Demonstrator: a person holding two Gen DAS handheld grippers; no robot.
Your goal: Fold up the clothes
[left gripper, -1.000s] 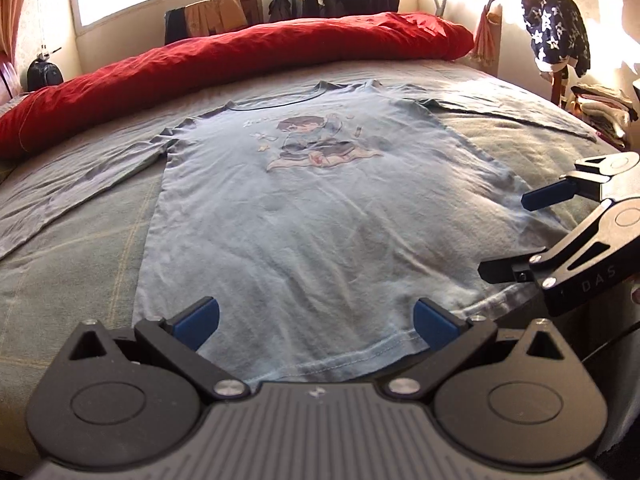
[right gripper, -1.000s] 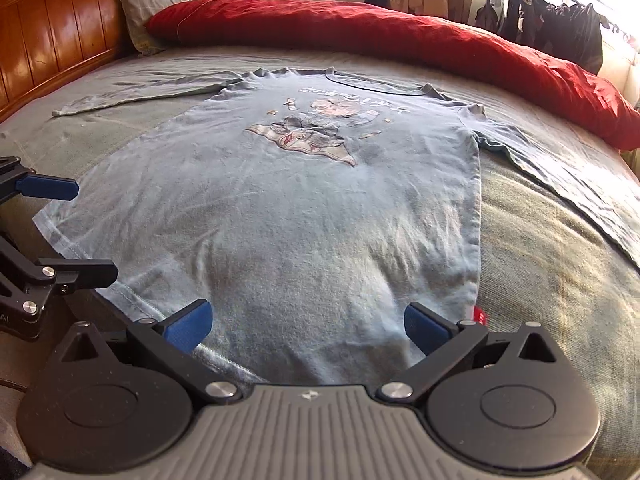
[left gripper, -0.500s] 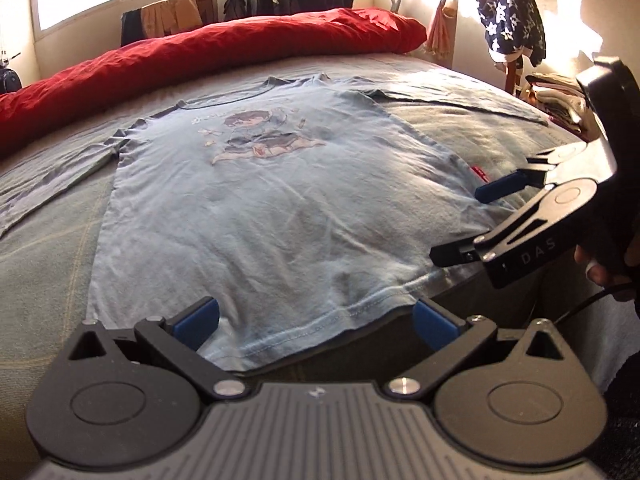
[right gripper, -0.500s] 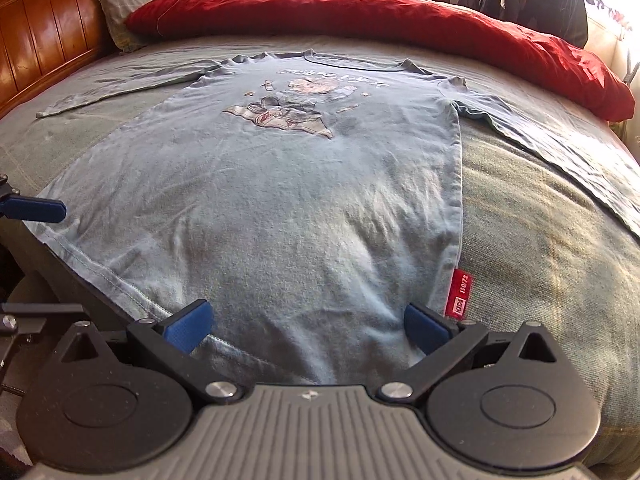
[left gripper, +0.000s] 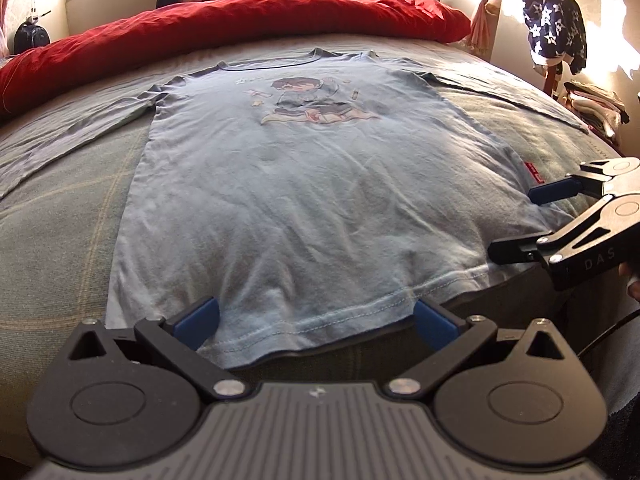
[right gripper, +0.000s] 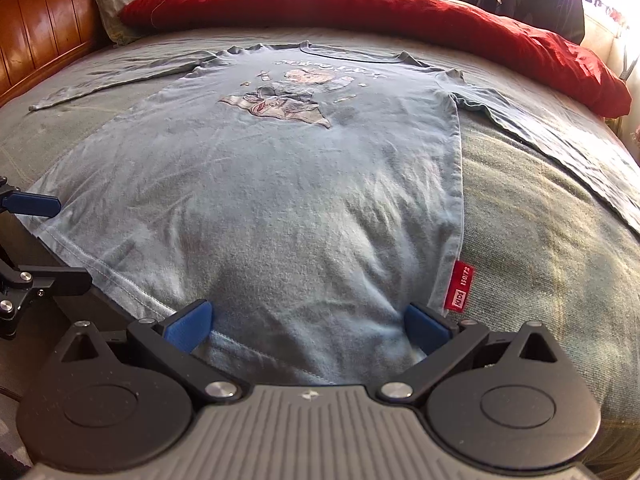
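Big bed [left gripper: 60, 216] fills both views, a grey-green cover stretched across it, and a long red duvet [left gripper: 248, 20] bunched along the far side. A wooden headboard [right gripper: 36, 28] shows in the right wrist view, with a grey pillow [right gripper: 116, 8] tucked against it. Clothes hang by the bright window beyond, and a star-print garment [left gripper: 554, 28] is draped at the room's edge.

Flat on the bed lies the light blue long-sleeved shirt [left gripper: 320, 200], print side up, collar away from the cameras toward the duvet, hem at the near edge. Its long axis runs straight out from the grippers, both sleeves spread sideways. A small red tag [right gripper: 460, 286] sticks out of the side seam near the hem.

The left hand-held gripper [left gripper: 316, 318] sits at the hem with its fingers spread wide, blue pads on either side of a stretch of hem, gripping nothing. The right hand-held gripper [right gripper: 306, 324] is just as wide apart at the tag-side hem corner, pads resting at the fabric, nothing pinched. Each gripper shows at the edge of the other's view.
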